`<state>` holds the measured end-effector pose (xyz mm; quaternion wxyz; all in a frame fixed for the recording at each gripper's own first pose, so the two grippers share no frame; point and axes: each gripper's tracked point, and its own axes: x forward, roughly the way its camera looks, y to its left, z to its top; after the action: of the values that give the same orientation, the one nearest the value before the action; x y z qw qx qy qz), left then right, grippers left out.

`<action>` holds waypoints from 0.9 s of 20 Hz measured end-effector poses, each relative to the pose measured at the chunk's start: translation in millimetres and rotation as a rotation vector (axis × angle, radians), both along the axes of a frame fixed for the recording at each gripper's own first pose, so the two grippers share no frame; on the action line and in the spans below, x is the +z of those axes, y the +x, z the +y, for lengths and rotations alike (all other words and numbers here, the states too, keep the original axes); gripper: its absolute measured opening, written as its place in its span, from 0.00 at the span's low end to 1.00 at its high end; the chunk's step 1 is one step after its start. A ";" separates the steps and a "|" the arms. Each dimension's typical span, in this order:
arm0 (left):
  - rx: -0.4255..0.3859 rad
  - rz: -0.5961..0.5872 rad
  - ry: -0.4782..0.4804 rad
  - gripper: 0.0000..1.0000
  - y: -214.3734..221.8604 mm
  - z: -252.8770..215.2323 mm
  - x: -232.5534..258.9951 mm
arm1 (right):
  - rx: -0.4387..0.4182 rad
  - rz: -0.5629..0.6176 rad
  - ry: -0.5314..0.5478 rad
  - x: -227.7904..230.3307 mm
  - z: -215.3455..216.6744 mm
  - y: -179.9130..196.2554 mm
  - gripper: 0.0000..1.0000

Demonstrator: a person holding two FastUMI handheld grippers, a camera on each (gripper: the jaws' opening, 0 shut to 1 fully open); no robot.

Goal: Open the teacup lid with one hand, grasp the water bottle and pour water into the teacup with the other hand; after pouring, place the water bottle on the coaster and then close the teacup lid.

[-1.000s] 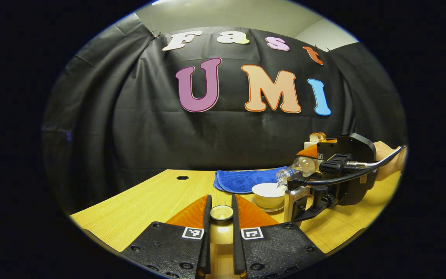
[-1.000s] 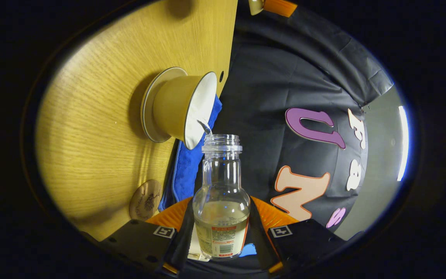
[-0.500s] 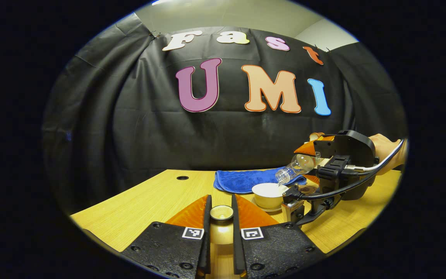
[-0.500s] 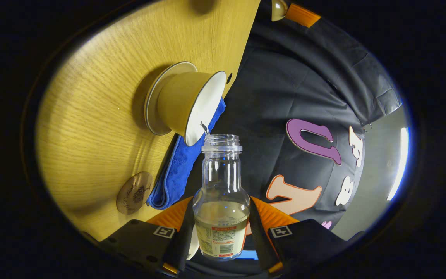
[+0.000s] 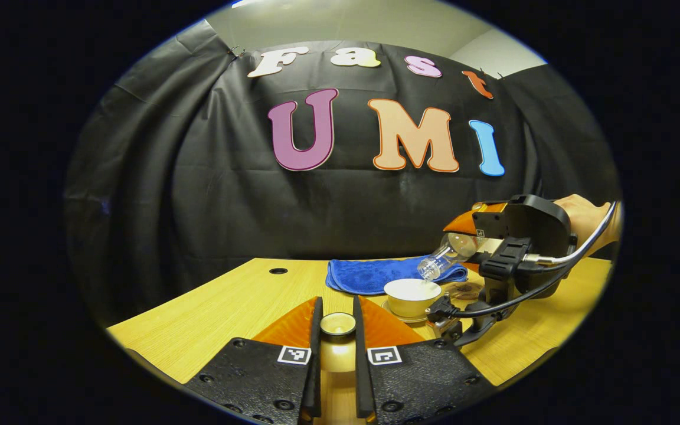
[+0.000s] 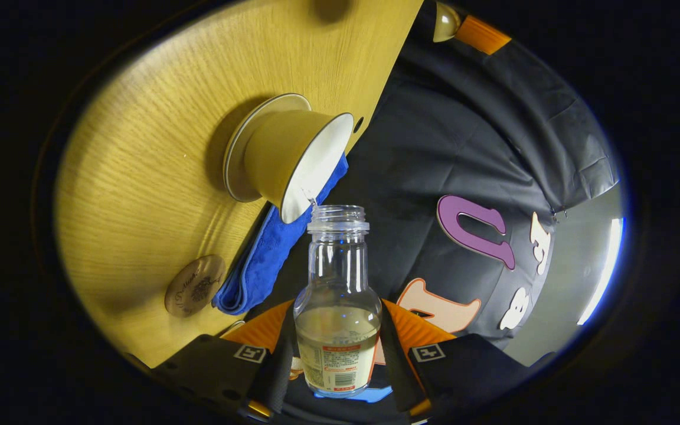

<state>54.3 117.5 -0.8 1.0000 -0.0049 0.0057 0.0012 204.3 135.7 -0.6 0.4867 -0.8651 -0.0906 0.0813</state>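
My left gripper [image 5: 337, 330] is shut on the knob of the tan teacup lid [image 5: 338, 324], held above the wooden table [image 5: 210, 313]. The open tan teacup [image 5: 411, 296] with a white inside stands on its saucer [image 5: 402, 319] right of my fingers. My right gripper [image 6: 334, 354] is shut on the clear water bottle [image 6: 337, 307], tipped with its mouth over the cup rim [image 6: 316, 171]. A thin trickle runs from the mouth into the cup. The bottle [image 5: 443, 260] and right gripper [image 5: 464, 233] hang above the cup. The round brown coaster [image 6: 195, 285] lies beside the cloth.
A folded blue cloth [image 5: 375, 274] lies behind the cup, near the table's back edge. A small dark hole [image 5: 278, 271] sits in the tabletop at the left. A hand [image 5: 582, 215] holds the right gripper, and its cable [image 5: 511, 298] droops right of the cup.
The right gripper has risen and tipped back a little, lifting the bottle's mouth higher above the cup. The stream has thinned. My left gripper and the lid have stayed still.
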 end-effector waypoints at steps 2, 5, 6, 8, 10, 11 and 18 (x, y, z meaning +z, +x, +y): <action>0.000 0.000 0.000 0.20 0.0 0.1 -1.2 | 0.007 -0.003 -0.025 0.7 2.4 0.4 0.72; 0.000 0.000 0.000 0.20 0.4 0.3 -0.6 | 0.018 -0.006 -0.057 0.3 5.5 0.9 0.73; -0.001 0.000 0.000 0.20 0.2 -0.6 -1.2 | 0.021 -0.009 -0.068 0.7 6.4 1.0 0.73; -0.001 0.000 -0.001 0.20 0.4 0.5 -0.9 | 0.027 -0.014 -0.084 1.1 7.3 0.2 0.73; -0.002 0.001 -0.002 0.20 0.3 -0.2 -0.6 | 0.035 -0.015 -0.094 1.3 10.0 -0.5 0.73; -0.002 0.001 -0.001 0.20 0.4 -0.4 -0.1 | 0.039 -0.017 -0.101 2.1 12.3 -0.8 0.73; -0.005 0.001 -0.001 0.20 -0.1 -0.3 -1.0 | 0.051 -0.019 -0.109 3.8 18.6 -1.3 0.73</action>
<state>54.2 117.3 -1.8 1.0000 -0.0055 0.0061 -0.0013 203.1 154.3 3.3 0.4357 -0.8884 -0.1126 0.0903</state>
